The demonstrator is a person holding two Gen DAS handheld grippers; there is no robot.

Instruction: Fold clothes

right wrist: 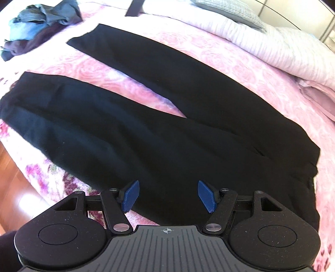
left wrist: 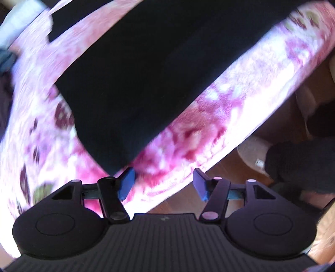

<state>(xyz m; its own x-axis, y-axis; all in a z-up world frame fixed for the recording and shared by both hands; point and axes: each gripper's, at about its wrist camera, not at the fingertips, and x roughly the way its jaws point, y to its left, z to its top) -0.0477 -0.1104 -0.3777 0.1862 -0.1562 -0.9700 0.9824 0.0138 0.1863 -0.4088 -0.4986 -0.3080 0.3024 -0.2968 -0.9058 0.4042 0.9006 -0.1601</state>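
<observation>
Blue pads on the right gripper (right wrist: 168, 195) stand wide apart with nothing between them, hanging just over the waist end of the black trousers (right wrist: 146, 117). From that camera the trousers lie spread flat on the bed (right wrist: 240, 69), the waist toward five o'clock and the two legs fanning out toward ten and eleven o'clock, with a wedge of pink floral blanket showing between them. One leg ends near the bed's edge at nine o'clock, the other higher up toward the middle of the bed. At eleven o'clock, well apart from the leg ends, sits a crumpled pile (right wrist: 39, 25) of blue and purple clothes. A white ribbed duvet (right wrist: 272, 41) is bunched along the far side at one to two o'clock, with a grey pillow (right wrist: 230, 10) beyond it.

The left gripper (left wrist: 164, 183) is open just as wide and grips nothing. Its view is blurred. A corner of one trouser leg (left wrist: 136, 83) reaches down to the left pad (left wrist: 126, 184), about touching it, though the cloth is not between the pads. The leg runs up toward one o'clock across the pink blanket. Wooden floor (left wrist: 230, 167) shows past the bed's edge at four o'clock, with a dark shape there that I cannot make out.
</observation>
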